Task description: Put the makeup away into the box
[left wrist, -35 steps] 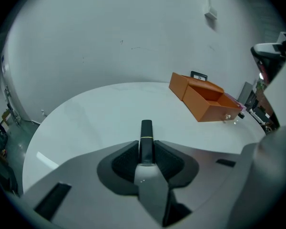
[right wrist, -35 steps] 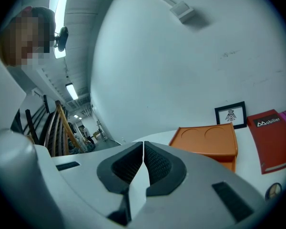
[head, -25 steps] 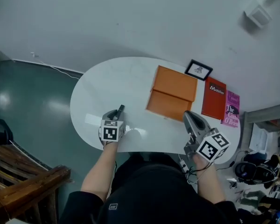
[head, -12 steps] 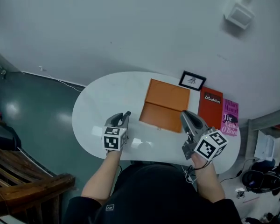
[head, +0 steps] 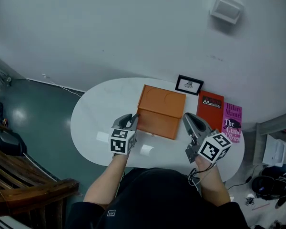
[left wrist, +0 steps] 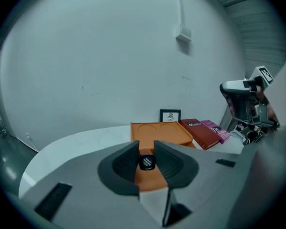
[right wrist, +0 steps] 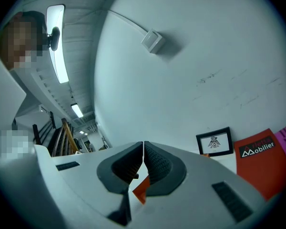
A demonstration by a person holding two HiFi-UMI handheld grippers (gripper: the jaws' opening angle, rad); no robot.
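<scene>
The orange box (head: 158, 111) lies open in the middle of the white oval table (head: 97, 109); its far half shows two round recesses (left wrist: 158, 129). My left gripper (head: 133, 120) hovers at the box's near left corner, shut on a small black makeup item (left wrist: 147, 162) with a white striped mark. That item is pinched between the pads, over the box's near half. My right gripper (head: 187, 119) is at the box's right side with its jaws shut and nothing in them. In the right gripper view only an orange corner of the box (right wrist: 142, 192) shows below the shut jaws (right wrist: 143, 149).
A small black picture frame (head: 189, 85) leans on the wall behind the box. A red book (head: 210, 108) and a pink book (head: 232, 123) lie to the right of it. Wooden furniture (head: 24, 185) stands on the floor at the left.
My left gripper has risen and moved right with the makeup item, from the table's near left part to the box's corner. The right gripper has shifted slightly towards the box.
</scene>
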